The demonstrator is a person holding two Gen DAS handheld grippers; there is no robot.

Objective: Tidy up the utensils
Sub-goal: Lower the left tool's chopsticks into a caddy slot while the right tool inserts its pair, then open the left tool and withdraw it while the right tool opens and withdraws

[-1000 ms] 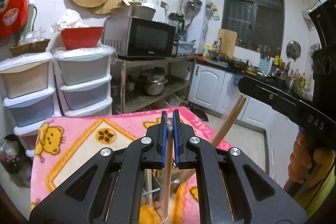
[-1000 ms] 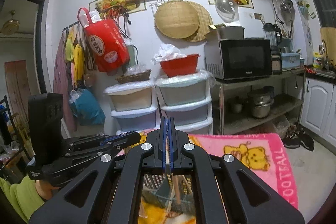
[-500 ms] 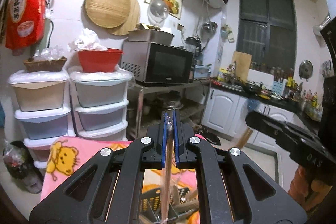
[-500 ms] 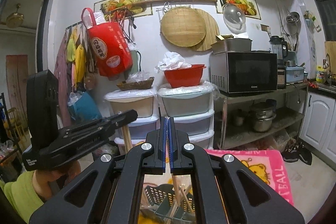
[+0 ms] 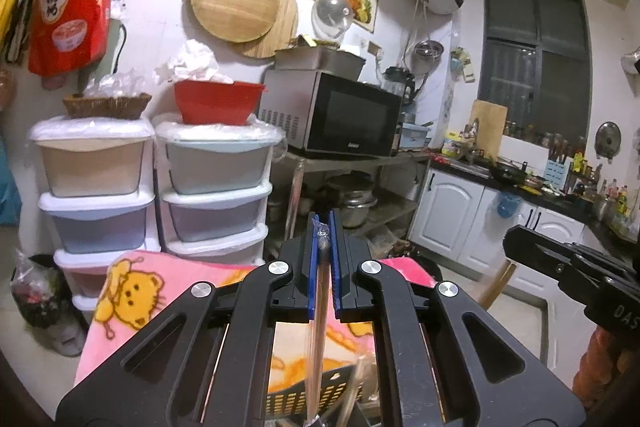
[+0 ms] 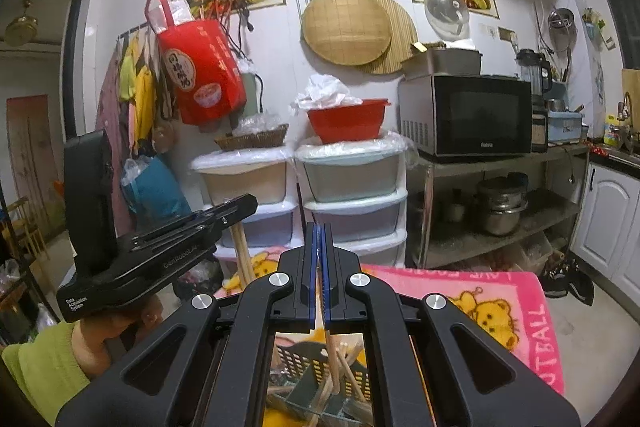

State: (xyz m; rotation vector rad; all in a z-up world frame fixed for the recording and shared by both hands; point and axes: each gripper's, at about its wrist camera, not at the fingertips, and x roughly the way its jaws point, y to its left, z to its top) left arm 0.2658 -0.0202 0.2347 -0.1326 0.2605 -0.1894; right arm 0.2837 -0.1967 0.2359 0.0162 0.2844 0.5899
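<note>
above the basket (image 6: 316, 359), left gripper (image 5: 323, 259) clamps wrapped chopsticks (image 5: 316, 347); right gripper (image 6: 318, 267) pinches a stick (image 6: 334, 355).

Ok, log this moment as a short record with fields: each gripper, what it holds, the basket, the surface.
left gripper: shut on wrapped chopsticks, held above the basket
right gripper: shut on wooden chopsticks, lower ends in the basket
basket: dark slotted plastic, holds several wooden sticks
surface: pink bear blanket under the basket
</note>
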